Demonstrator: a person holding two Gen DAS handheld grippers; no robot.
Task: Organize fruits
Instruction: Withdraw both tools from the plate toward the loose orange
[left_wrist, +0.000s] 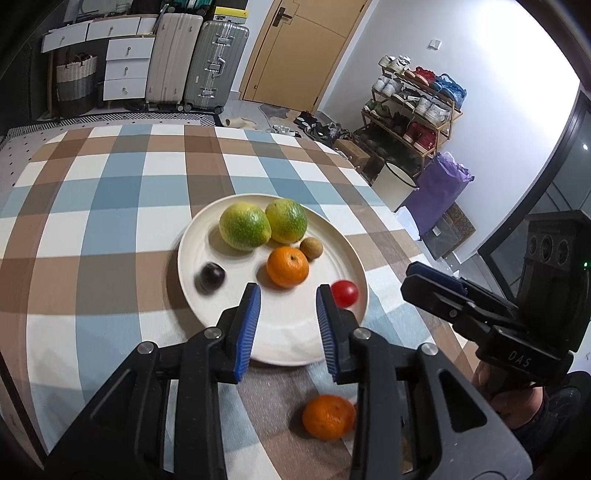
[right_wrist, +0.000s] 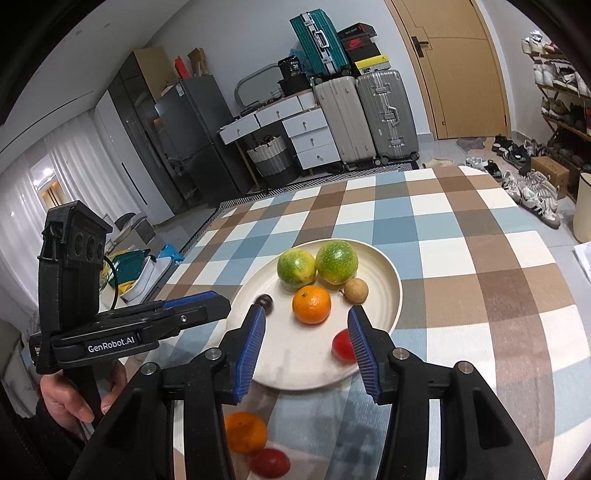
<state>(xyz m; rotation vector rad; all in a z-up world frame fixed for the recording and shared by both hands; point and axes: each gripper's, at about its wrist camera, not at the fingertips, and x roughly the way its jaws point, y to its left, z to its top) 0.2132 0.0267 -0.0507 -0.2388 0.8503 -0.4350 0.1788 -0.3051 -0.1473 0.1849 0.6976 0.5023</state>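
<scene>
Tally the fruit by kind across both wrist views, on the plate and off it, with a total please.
Green citrus fruits: 2
Oranges: 2, one on the plate, one off it
Red tomatoes: 2, one on the plate, one off it
Kiwi: 1
Dark plum: 1
Total: 8

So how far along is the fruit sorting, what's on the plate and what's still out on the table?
Done: the plate holds two green citrus fruits, an orange, a small brown fruit, a dark plum and a red tomato. In hand: nothing; the left gripper and right gripper are open and empty. Left: a second orange and second tomato on the tablecloth.
</scene>
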